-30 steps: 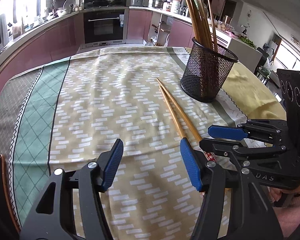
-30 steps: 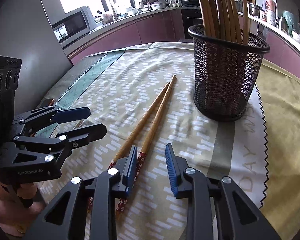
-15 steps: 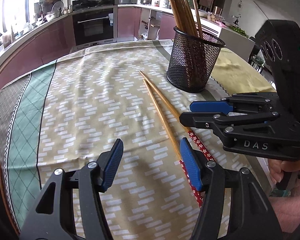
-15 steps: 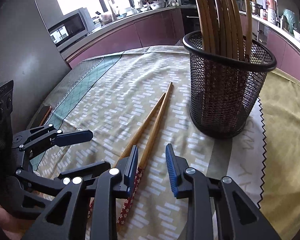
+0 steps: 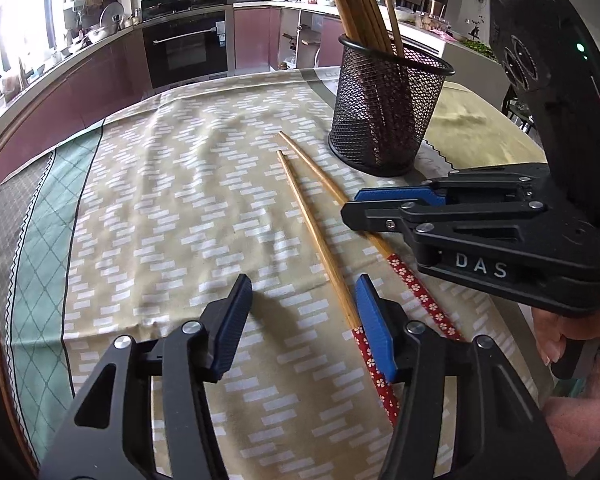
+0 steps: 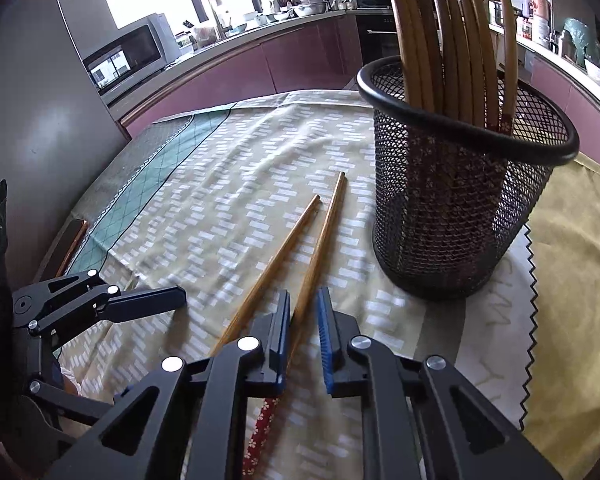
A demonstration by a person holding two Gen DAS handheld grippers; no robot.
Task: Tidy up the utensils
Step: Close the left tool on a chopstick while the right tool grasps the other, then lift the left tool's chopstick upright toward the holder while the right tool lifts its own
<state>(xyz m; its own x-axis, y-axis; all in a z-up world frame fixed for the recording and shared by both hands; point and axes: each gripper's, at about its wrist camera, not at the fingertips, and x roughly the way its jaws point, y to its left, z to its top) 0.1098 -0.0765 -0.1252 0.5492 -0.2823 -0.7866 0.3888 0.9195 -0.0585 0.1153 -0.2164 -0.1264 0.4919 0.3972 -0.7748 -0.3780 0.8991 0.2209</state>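
At the near edge of the table, the left gripper [image 5: 304, 284] points down at the cloth [image 5: 180, 200]. Its jaws stand about half open and are closing. The left chopstick [image 5: 320, 240] lies between them, close against the right-hand pad, and the other pad is clear of it. The stick's red flowered end runs back under that finger.

Just to the right, the right gripper [image 6: 303, 294] has its jaws drawn almost together on the right chopstick [image 6: 320, 240], which passes between the blue pads near its red end. A hand [image 5: 556, 332] grips the handle.

Both sticks lie flat on the cloth, side by side and slightly apart. Their bare tips point away toward the far right, and the right stick's tip reaches a little farther.

Beyond the tips, near but not touching them, stands a black mesh cup [image 6: 452, 220]. It is upright and holds a bundle of chopsticks [image 6: 440, 40] that lean against its rim.

The cloth is tan with white dashes and has a green lattice band at the left. A yellow cloth [image 6: 572, 280] shows at the right.

Farther off runs a counter with an oven [image 5: 186, 46] and a microwave [image 6: 128, 52].
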